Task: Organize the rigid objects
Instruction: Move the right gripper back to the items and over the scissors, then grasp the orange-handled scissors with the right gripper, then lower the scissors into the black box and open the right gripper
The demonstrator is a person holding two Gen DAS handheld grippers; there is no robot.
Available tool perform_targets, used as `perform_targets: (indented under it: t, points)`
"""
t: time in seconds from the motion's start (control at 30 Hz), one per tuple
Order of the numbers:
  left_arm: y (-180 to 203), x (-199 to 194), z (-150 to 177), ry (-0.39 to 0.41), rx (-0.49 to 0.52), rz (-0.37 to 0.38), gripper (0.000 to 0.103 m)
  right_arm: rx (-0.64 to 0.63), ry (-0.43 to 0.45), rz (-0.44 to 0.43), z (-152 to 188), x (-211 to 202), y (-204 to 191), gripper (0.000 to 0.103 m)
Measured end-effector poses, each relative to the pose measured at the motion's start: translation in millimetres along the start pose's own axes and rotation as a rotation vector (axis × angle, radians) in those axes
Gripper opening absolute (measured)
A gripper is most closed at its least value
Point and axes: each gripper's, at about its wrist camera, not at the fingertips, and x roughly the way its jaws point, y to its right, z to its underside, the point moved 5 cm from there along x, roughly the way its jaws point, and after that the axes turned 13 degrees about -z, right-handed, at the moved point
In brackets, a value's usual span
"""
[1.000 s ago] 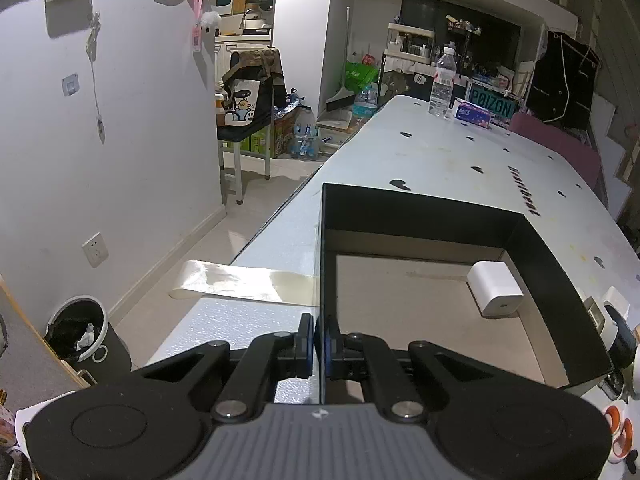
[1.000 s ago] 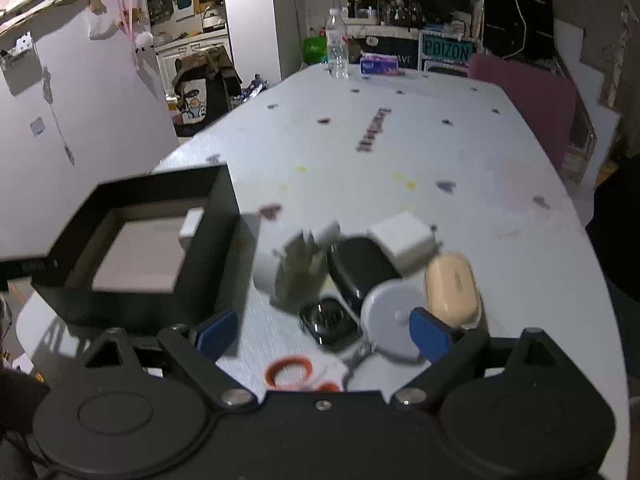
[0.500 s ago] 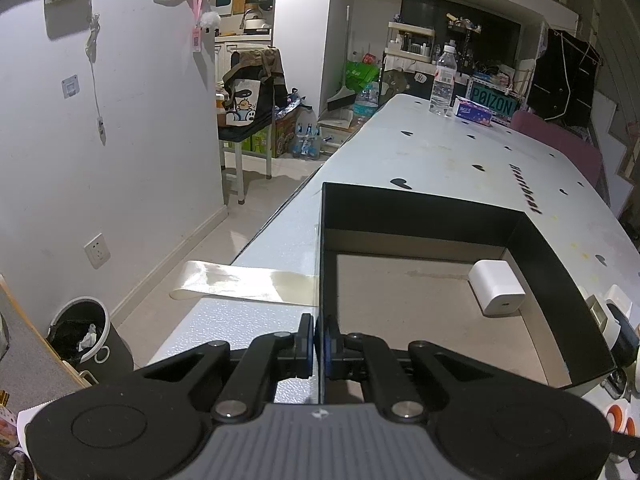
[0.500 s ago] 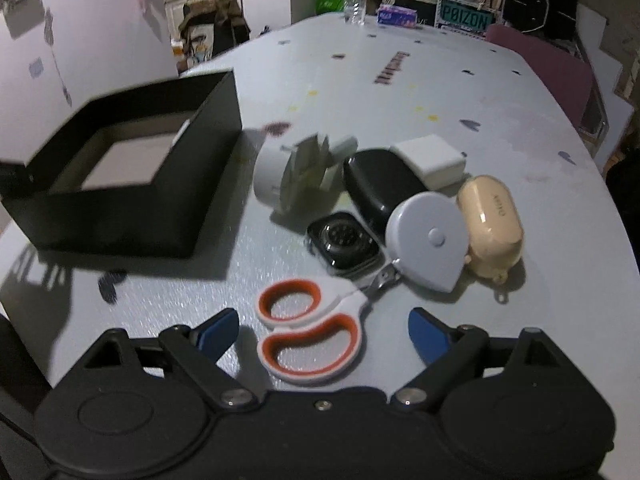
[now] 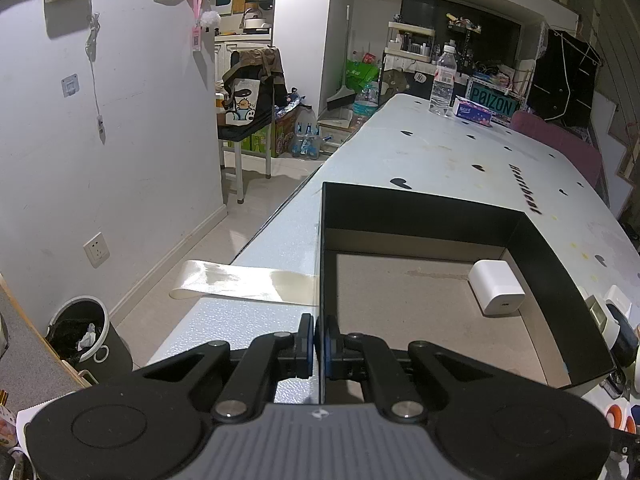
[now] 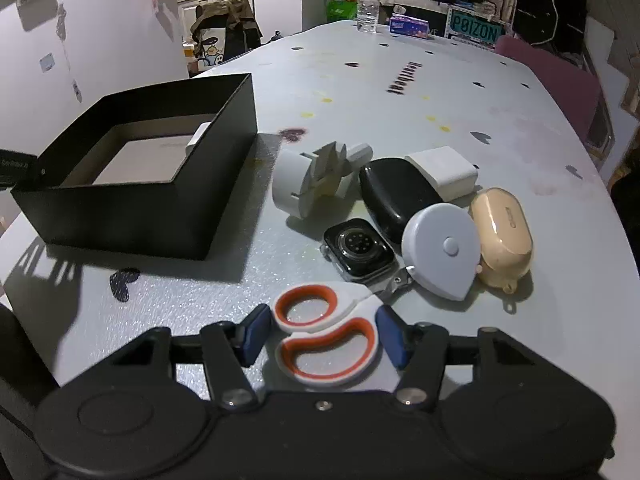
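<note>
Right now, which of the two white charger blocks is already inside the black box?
The white charger block lying against the black box's right inner wall; the other white charger rests outside, against the black case.

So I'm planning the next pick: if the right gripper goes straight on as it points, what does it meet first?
Probably the scissors: their handles already lie between the right gripper's open fingers, though its height above them is unclear.
</note>
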Motion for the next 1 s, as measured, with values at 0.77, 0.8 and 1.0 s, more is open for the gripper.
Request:
perform_targets:
  t: [0.77, 0.8, 1.0]
  points:
    - [1, 1, 1, 0.001, 0.003, 0.001, 0.005, -0.033, 0.255, -0.097, -47, -68, -47, 0.059]
    - [1, 1, 1, 0.001, 0.003, 0.0, 0.005, -0.035, 0.26, -0.105, -54, -68, -50, 0.059]
    - [1, 1, 1, -0.003, -0.006, 0.011, 0.006, -0.064, 0.256, -0.18, -93, -51, -85, 0.059]
